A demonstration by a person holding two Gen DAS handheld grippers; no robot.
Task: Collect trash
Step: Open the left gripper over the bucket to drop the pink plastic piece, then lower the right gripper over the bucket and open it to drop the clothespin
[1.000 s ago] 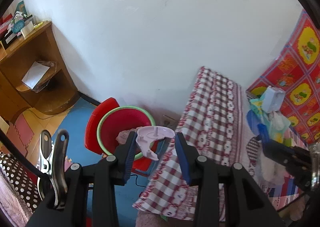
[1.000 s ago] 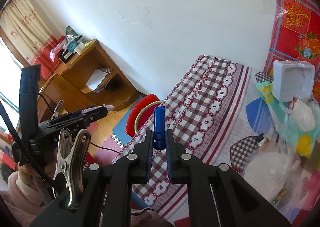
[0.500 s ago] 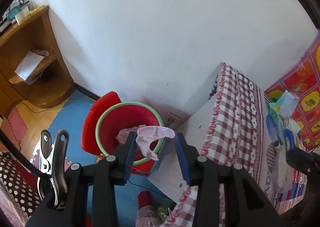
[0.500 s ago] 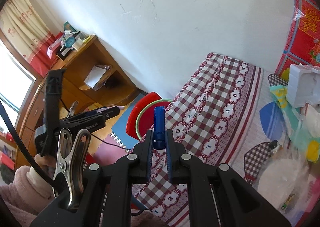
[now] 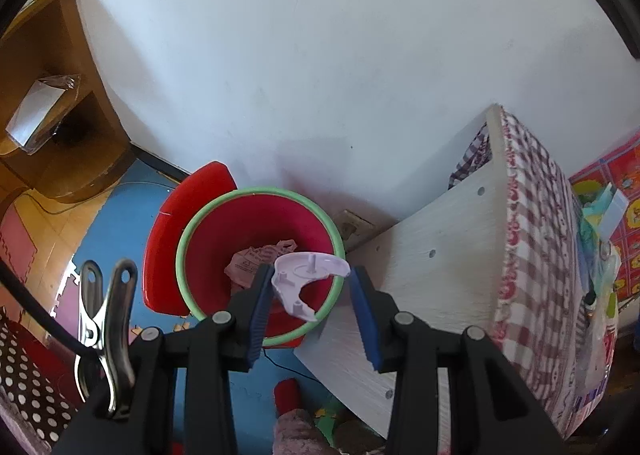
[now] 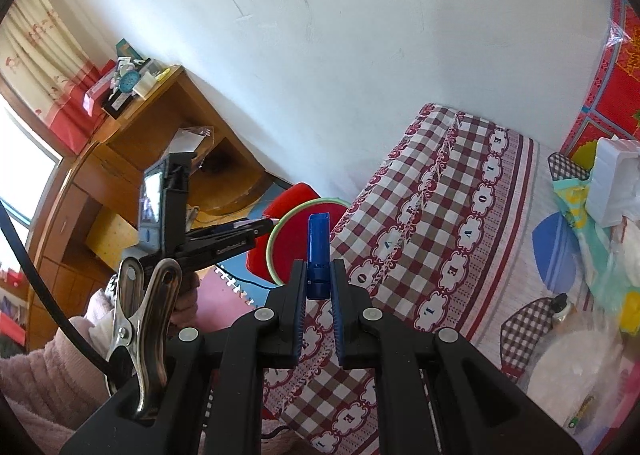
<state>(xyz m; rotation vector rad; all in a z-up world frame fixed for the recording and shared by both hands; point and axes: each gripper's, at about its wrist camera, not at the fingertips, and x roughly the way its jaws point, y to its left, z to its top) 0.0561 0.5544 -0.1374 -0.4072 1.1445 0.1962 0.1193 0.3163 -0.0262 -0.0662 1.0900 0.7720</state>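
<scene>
My left gripper point(image 5: 311, 295) hangs just above a red bin with a green rim point(image 5: 256, 191), shut on a pale lilac plastic piece point(image 5: 308, 273) that spans its blue pads. Crumpled pink trash point(image 5: 248, 265) lies inside the bin. In the right wrist view, my right gripper point(image 6: 319, 289) is shut on a short blue plastic piece point(image 6: 318, 251) that sticks up past its fingertips. It is above the near edge of the checked tablecloth point(image 6: 440, 223). The same view shows the left gripper point(image 6: 268, 223) pointing at the bin point(image 6: 296, 243), held by a hand in a pink sleeve.
A red stool point(image 5: 188, 199) stands behind the bin on a blue floor mat. The table's white side panel point(image 5: 432, 255) is right beside the bin. A white foam box point(image 6: 612, 183), plastic bags and wrappers lie on the table's right. A wooden desk point(image 6: 160, 127) stands at the left.
The left gripper has come down and closer to the red bin, still holding the lilac piece. The right gripper has drifted a little, still gripping the blue piece.
</scene>
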